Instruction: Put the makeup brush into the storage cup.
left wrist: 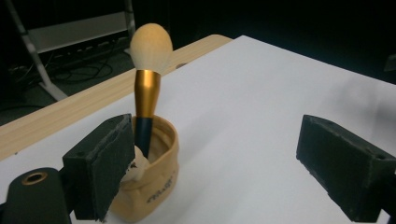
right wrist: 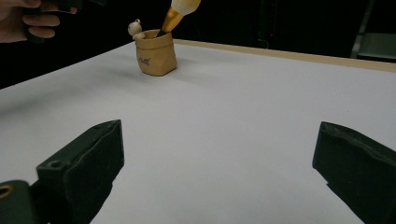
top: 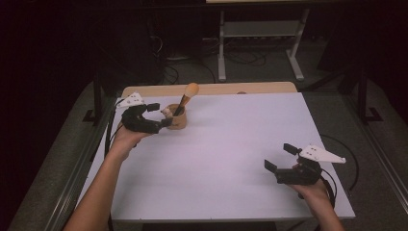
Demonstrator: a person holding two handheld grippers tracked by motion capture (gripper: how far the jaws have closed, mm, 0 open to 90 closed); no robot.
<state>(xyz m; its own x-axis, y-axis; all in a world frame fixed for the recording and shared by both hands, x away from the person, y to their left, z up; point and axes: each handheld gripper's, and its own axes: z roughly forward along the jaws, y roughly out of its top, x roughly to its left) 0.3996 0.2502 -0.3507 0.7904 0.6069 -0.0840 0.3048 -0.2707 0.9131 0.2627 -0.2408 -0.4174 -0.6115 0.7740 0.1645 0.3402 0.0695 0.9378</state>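
L gripper (top: 156,114) released beside pouch (top: 177,117) nr table's (top: 231,159) far-left edge; R gripper (top: 279,158) released, open middle.

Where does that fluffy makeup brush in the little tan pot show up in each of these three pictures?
High view: makeup brush stands upper left, in the tan pot by the left tool.
Left gripper view: brush rises left of centre, just behind the near jaw.
Right gripper view: brush at the top edge, left of centre.
Shared landmark: the tan pot.
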